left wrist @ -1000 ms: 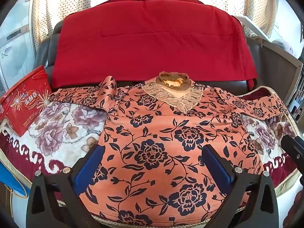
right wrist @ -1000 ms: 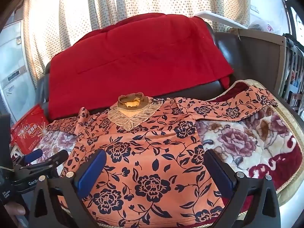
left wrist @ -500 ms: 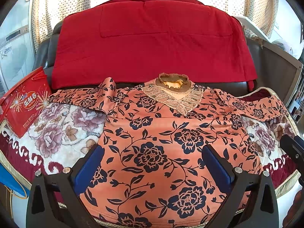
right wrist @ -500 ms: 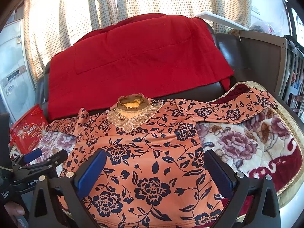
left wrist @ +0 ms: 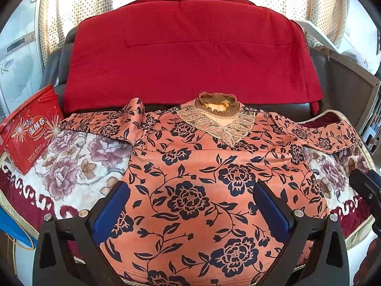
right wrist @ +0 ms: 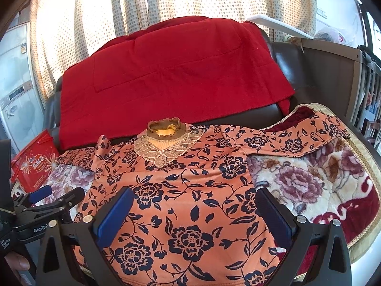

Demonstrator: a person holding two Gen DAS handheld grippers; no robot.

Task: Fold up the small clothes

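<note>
An orange top with dark blue flowers [left wrist: 202, 178] lies flat, front up, on a floral blanket, its brown ruffled collar [left wrist: 218, 102] at the far side and both sleeves spread out. It also shows in the right wrist view [right wrist: 181, 190]. My left gripper [left wrist: 190, 205] is open and empty, hovering over the top's lower body. My right gripper [right wrist: 194, 212] is open and empty over the lower hem area. The left gripper's body [right wrist: 45, 205] shows at the left of the right wrist view.
The floral blanket [left wrist: 78, 157] covers a dark sofa seat. A red blanket [left wrist: 190, 57] drapes over the sofa back. A red snack box [left wrist: 28, 128] leans at the left. A grey panel [right wrist: 333, 76] stands at the right. Dotted curtains hang behind.
Both grippers have lifted and tilted slightly, so the top sits a little lower in each view. The top has not moved. Both stay open.
</note>
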